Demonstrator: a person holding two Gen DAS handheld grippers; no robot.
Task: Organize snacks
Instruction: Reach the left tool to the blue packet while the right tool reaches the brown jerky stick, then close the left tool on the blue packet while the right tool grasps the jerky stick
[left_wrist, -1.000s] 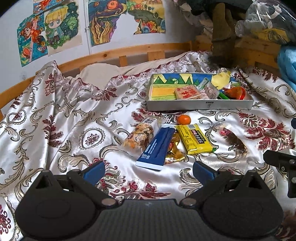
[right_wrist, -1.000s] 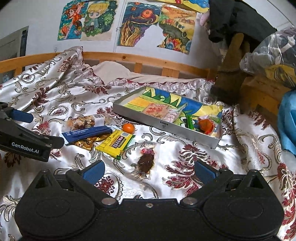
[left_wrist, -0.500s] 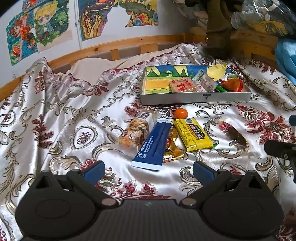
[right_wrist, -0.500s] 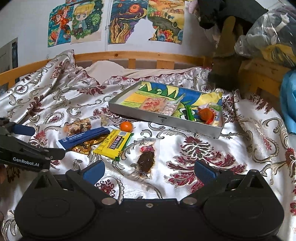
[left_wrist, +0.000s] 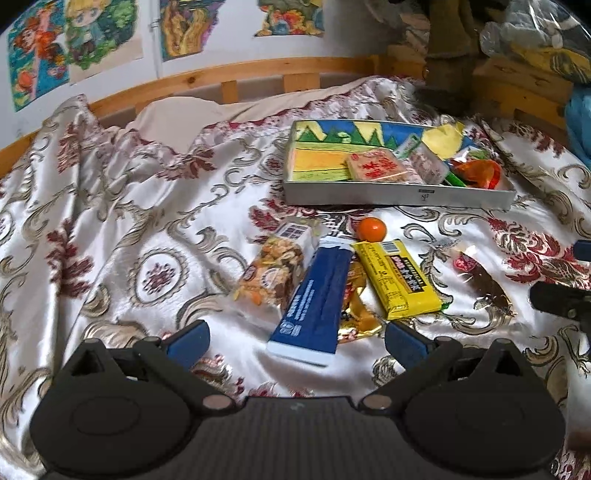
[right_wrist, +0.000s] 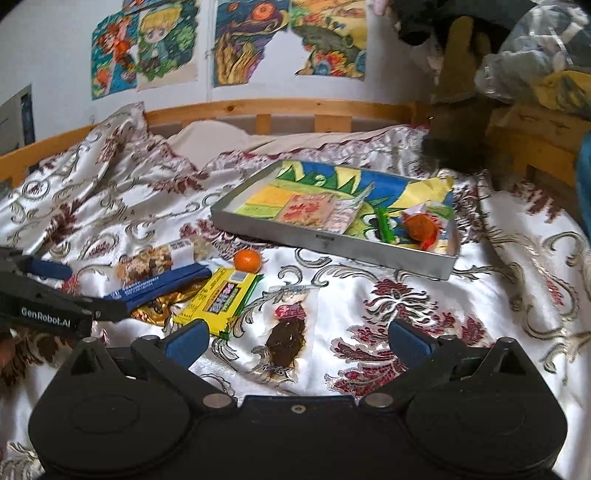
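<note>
Snack packets, led by the long blue foil pack (left_wrist: 314, 295), lie just before the shallow grey metal tray (left_wrist: 399, 194). I have brought my left gripper (left_wrist: 295, 338) closer, jaws wide; right gripper (right_wrist: 295, 338) likewise spread, empty.

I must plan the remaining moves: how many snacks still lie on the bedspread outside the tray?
6, clustered before the tray: nut mix, blue pack, gold wrapper partly underneath, yellow bar, mandarin, dark snack.

Black grippers, blue fingers (left_wrist: 188, 338), blurred "GenRobot.AI" marking, perhaps
</note>
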